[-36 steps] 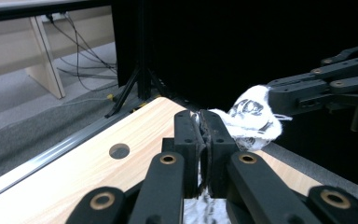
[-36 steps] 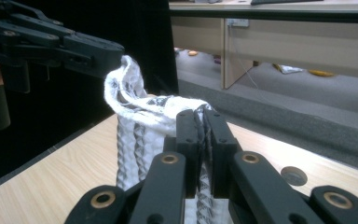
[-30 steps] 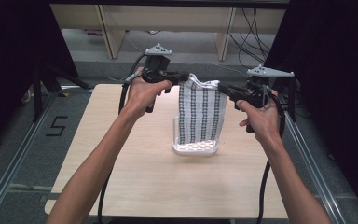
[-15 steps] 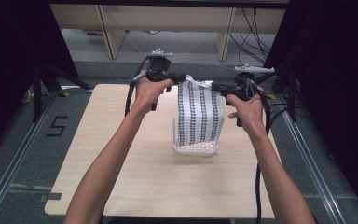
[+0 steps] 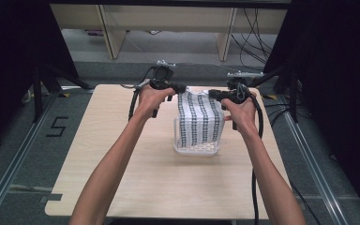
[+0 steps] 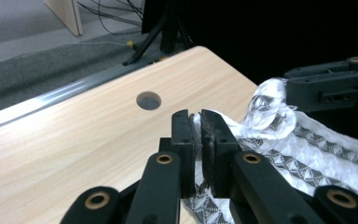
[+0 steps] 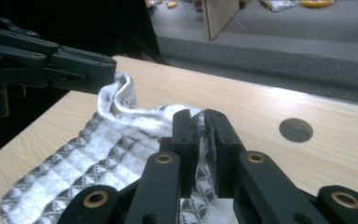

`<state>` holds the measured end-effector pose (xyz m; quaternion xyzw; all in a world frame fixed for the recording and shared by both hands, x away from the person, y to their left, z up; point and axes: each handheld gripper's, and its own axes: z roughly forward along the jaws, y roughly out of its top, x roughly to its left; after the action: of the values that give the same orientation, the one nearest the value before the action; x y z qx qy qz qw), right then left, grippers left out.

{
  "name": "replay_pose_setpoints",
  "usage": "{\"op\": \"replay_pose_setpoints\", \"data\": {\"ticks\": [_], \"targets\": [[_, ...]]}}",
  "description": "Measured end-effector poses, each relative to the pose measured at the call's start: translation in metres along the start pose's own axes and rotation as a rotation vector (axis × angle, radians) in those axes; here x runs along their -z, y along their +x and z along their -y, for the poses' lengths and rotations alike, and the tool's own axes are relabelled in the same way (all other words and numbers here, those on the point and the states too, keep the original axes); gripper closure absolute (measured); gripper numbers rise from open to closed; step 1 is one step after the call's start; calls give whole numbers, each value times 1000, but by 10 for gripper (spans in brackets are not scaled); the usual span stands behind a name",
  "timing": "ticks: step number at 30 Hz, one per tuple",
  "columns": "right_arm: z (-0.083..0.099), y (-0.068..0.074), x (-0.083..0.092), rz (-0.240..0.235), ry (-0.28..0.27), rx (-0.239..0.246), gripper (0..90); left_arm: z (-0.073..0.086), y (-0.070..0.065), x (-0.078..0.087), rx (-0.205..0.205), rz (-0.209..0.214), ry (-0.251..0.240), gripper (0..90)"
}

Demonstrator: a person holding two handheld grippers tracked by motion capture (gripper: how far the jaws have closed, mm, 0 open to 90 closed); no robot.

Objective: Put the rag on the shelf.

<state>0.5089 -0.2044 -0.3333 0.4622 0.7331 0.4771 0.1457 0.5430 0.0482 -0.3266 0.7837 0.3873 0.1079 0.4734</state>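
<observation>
black grippers (image 5: 178,89), brass rivets, trailing black cables

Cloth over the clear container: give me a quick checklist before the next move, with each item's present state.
1. Left hand-held gripper clamped on a top corner of the cloth: ok, fabric pinched between the jaws, which have just eased open slightly.
2. Right hand-held gripper clamped on the other top corner: ok, likewise.
3. Cloth spread between the two grips: ok, it hangs fairly flat, sagging slightly in the middle.
4. Cloth's lower end inside the clear container: ok, it appears to drop within the walls.
5. Container upright on the table: ok.
6. Room left inside the container: cannot tell, the cloth hides it.
</observation>
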Motion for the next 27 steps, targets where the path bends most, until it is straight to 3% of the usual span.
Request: {"op": "replay_pose_setpoints", "data": {"ticks": [2, 3, 4, 7, 8, 9, 14, 15, 17, 18, 21, 27], "targets": [[2, 0, -1, 11, 22, -2, 793, 2, 1, -2, 3, 7, 15, 745], [4, 0, -2, 19, 38, -24, 750, 4, 0, -4, 31, 8, 11, 655], [4, 0, -2, 27, 36, -18, 743, 4, 0, -4, 31, 8, 11, 614], [3, 0, -2, 26, 31, -11, 725, 4, -1, -2, -1, -1, 40, 554], [3, 3, -1, 25, 29, -31, 716, 4, -2, -1, -3, -1, 35, 532], [3, 1, 0, 19, 23, 8, 709, 3, -3, 0, -7, 4, 35, 528], [3, 7, 5, 13, 24, 4, 686, 4, -9, 10, -27, 21, 23, 506], [3, 8, 9, 6, 22, 3, 674, 5, -10, 11, -14, 26, 12, 498], [2, 8, 10, 4, 21, 6, 670, 6, -10, 15, -33, 23, 30, 491], [2, 7, 12, 3, 16, 29, 664, 7, -10, 17, -36, 21, 32, 482], [2, 8, 19, 7, 11, 42, 629, 10, -9, 22, -28, 30, 21, 442], [3, 9, 30, 8, 2, 42, 594, 16, -9, 29, -44, 35, 38, 386]]}}
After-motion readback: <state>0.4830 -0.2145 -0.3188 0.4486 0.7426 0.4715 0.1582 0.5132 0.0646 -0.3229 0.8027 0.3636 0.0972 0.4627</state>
